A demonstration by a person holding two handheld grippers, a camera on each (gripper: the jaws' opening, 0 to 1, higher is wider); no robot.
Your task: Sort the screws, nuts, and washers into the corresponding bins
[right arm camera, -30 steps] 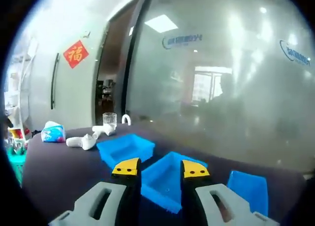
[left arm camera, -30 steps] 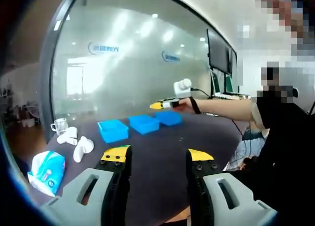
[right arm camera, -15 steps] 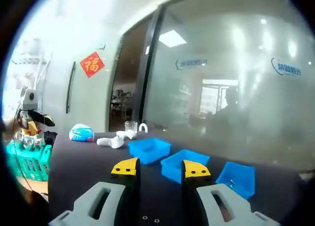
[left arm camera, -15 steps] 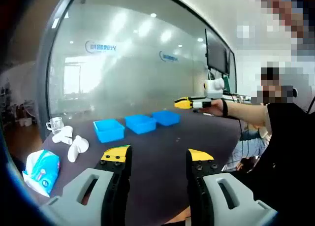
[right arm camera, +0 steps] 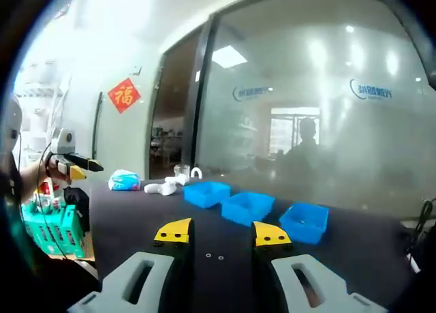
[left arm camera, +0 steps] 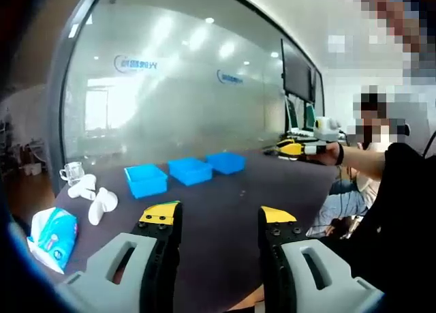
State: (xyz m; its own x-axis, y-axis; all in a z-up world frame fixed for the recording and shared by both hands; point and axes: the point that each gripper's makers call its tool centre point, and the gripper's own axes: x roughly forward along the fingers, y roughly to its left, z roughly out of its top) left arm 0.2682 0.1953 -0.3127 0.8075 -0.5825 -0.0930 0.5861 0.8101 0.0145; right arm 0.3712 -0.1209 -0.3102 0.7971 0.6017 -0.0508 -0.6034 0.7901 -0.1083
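Three blue bins stand in a row on the dark table: left bin [left arm camera: 146, 180], middle bin [left arm camera: 191, 170], right bin [left arm camera: 227, 162]. In the right gripper view the same bins [right arm camera: 246, 206] lie well beyond my jaws. Two small metal rings [right arm camera: 208, 256] rest on the table between those jaws. My left gripper [left arm camera: 218, 216] hovers open over the near table edge, holding nothing. My right gripper [right arm camera: 223, 234] is open and holds nothing too; it also appears as the right gripper [left arm camera: 300, 148] in a hand at the right, off the bins. The left gripper [right arm camera: 75, 163] shows at the far left.
White curved pieces [left arm camera: 95, 200], a glass cup [left arm camera: 70, 171] and a tissue pack [left arm camera: 51, 231] lie at the table's left end. A green basket [right arm camera: 54, 224] stands beside the table. A frosted glass wall [left arm camera: 170, 88] runs behind. A seated person [left arm camera: 395, 211] is at the right.
The right gripper has drawn back from above the bins toward the person, so the bins look smaller and farther in its view. The left gripper has barely moved.
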